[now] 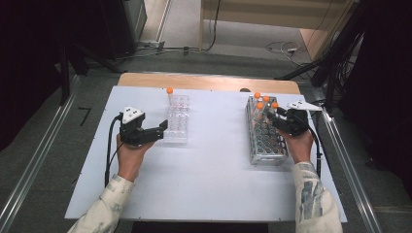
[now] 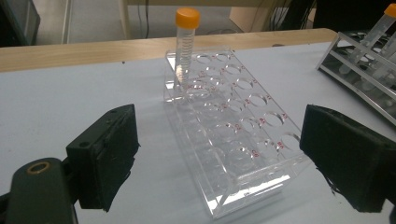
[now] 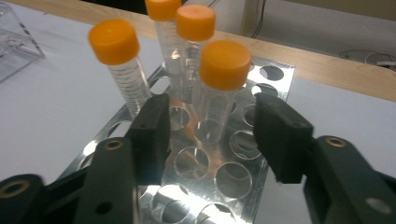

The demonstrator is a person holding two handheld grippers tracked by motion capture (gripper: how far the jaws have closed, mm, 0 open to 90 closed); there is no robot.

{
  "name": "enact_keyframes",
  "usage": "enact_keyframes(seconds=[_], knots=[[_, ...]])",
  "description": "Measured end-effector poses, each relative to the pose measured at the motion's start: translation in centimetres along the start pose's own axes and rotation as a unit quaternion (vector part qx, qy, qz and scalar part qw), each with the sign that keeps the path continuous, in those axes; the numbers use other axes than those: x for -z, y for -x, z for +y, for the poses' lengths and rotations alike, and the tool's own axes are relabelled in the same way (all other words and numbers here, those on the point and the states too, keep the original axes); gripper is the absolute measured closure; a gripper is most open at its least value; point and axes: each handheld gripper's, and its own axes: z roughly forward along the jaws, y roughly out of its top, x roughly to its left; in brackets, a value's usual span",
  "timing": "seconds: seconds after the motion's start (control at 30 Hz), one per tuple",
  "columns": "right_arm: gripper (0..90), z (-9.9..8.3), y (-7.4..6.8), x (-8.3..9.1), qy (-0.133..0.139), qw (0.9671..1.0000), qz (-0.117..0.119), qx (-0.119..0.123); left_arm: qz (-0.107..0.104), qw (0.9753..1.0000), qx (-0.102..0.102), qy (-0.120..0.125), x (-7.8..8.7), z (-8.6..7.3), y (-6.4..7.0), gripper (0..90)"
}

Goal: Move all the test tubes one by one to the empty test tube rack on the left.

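The right gripper [image 3: 210, 135] is reaching in over the metal rack [image 1: 265, 145] at the right of the table [image 1: 214, 184], its jaws standing apart and straddling the nearest orange-capped tube [image 3: 219, 88] without yet closing on it. Judging from the right gripper view, the pads are sitting on either side of the tube's lower body with a gap on both sides, so this gripper is released and holding nothing. Three more capped tubes [image 3: 122, 65] are standing in the far holes of that rack, bunched close behind the one being approached.

The left gripper [image 1: 163, 130] is resting just beside the near end of the clear plastic rack [image 1: 177, 121] at the left of the table. Its jaws are spread wide with the rack's near end between them, touching nothing as far as the left gripper view shows, so it too is released. It appears to be waiting to steady that rack.

One tube [image 2: 186, 46] is already standing upright in a far corner hole of the clear rack, so the transfer seems to be only just under way: one tube placed, four remaining in the metal rack. What is left for this step is closing on the nearest tube, lifting it straight out of its hole, and carrying it leftward to an empty hole.
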Motion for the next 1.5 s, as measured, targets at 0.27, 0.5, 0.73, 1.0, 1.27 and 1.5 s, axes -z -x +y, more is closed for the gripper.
enact_keyframes(seconds=[0.27,0.5,0.73,1.0,1.27,1.5], knots=[[61.0,-0.5,0.9,-0.8,0.011,0.9989,0.045,-0.001,-0.002,1.0000,0.001,0.002,0.0,0.0,0.0,12.4],[71.2,0.0,0.6,-1.7,0.005,0.9989,0.040,0.024,-0.003,1.0000,0.000,0.001,0.0,0.0,0.1,12.4],[71.5,0.2,0.7,-1.1,0.016,0.9990,0.035,0.020,-0.003,0.9999,-0.009,-0.004,-0.2,-0.1,0.3,12.1],[71.8,1.3,0.5,0.4,0.047,0.9982,0.032,0.017,-0.005,1.0000,-0.005,0.000,-0.1,0.0,0.3,12.2],[71.8,3.1,0.3,2.3,0.068,0.9971,0.027,0.019,-0.006,1.0000,-0.007,0.000,-0.1,0.0,0.2,11.9],[71.8,3.8,-0.2,4.0,0.071,0.9969,0.030,0.016,-0.010,0.9999,-0.007,0.001,0.0,0.0,0.3,11.9]])
